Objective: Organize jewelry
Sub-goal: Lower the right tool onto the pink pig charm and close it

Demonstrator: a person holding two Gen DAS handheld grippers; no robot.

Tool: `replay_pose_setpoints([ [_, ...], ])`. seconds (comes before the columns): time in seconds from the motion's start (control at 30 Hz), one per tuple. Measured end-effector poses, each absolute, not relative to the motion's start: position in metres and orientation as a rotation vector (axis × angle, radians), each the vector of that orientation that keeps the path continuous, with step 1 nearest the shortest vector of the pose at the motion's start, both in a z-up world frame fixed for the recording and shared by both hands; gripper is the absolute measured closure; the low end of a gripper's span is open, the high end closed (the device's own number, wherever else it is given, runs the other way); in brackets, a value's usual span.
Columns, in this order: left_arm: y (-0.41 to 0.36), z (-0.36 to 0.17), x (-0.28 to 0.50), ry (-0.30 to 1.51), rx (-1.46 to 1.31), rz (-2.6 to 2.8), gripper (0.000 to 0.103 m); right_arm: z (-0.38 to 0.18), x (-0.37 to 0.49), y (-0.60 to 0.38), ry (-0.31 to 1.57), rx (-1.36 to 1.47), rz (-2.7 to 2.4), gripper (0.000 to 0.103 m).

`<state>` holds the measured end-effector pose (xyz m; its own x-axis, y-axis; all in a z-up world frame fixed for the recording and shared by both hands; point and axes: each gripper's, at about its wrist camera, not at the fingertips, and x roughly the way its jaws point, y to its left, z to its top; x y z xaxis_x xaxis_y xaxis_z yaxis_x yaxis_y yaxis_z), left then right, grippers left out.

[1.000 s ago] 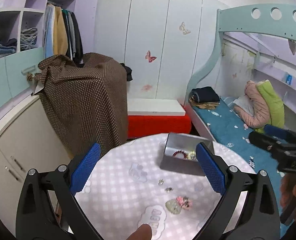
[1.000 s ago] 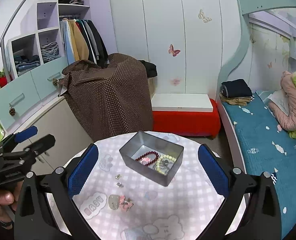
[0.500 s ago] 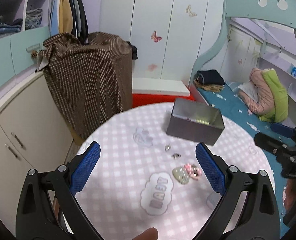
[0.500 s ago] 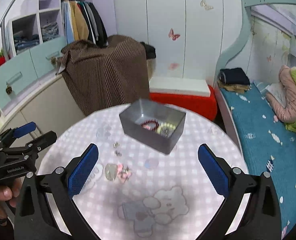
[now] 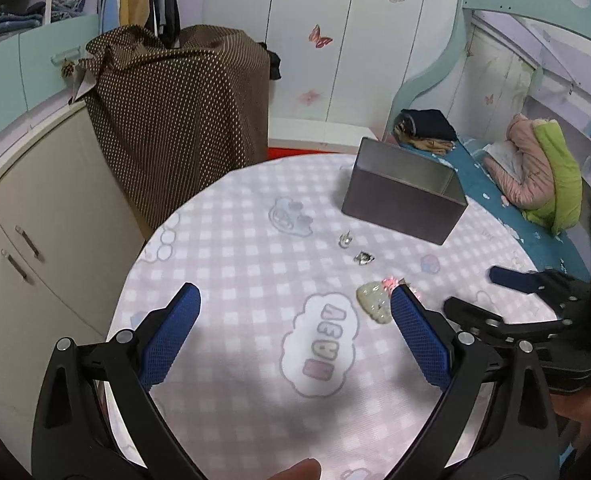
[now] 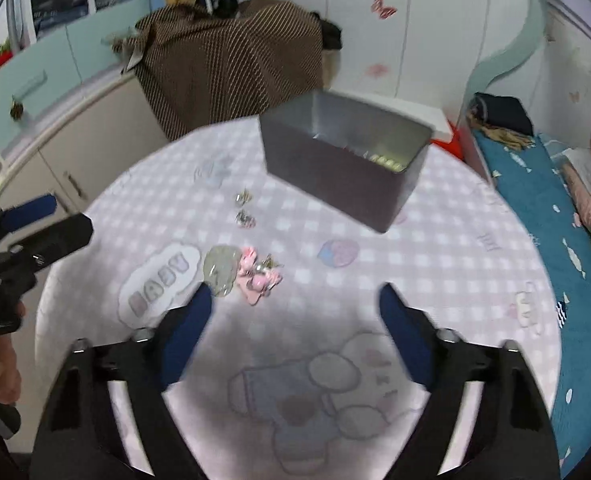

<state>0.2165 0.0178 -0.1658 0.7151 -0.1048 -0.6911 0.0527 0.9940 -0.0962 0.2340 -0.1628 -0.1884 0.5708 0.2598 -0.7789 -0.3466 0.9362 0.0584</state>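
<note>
A grey metal box [image 5: 405, 196] [image 6: 343, 162] stands at the far side of the round checked table [image 5: 255, 272] with beads inside [image 6: 383, 159]. Two small silver pieces [image 5: 345, 239] [image 5: 364, 257] lie in front of it; they also show in the right wrist view [image 6: 242, 197] [image 6: 245, 218]. A pale green stone [image 5: 373, 300] [image 6: 220, 266] and a pink clip [image 6: 255, 274] lie nearer. My left gripper [image 5: 293, 308] is open, low over the table, left of the stone. My right gripper [image 6: 295, 304] is open, just behind the pink clip.
A brown dotted cloth [image 5: 175, 112] covers furniture behind the table. Beige cabinets [image 5: 27, 220] stand at the left. A bed with blue sheet [image 6: 543, 208] lies to the right. A red bench [image 5: 291, 148] sits behind the table.
Both grippers have dropped lower and moved forward over the table toward the loose pieces. The jaws stay open. The box and jewelry have not moved.
</note>
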Motion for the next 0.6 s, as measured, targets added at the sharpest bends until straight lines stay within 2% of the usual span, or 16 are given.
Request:
replay_pose_setpoints([
  [0.33, 0.017, -0.181, 0.226, 0.811, -0.073, -0.088, 0.007, -0.213, 0.254, -0.149, 0.952, -0.104, 0.435, 0.061],
  [0.5, 0.012, -0.187, 0.231, 0.826, -0.063, -0.101, 0.007, -0.218, 0.255, -0.150, 0.956, -0.085, 0.468, 0.088],
  [0.6, 0.009, -0.189, 0.233, 0.834, -0.062, -0.108, 0.007, -0.215, 0.253, -0.155, 0.944, -0.069, 0.482, 0.092],
])
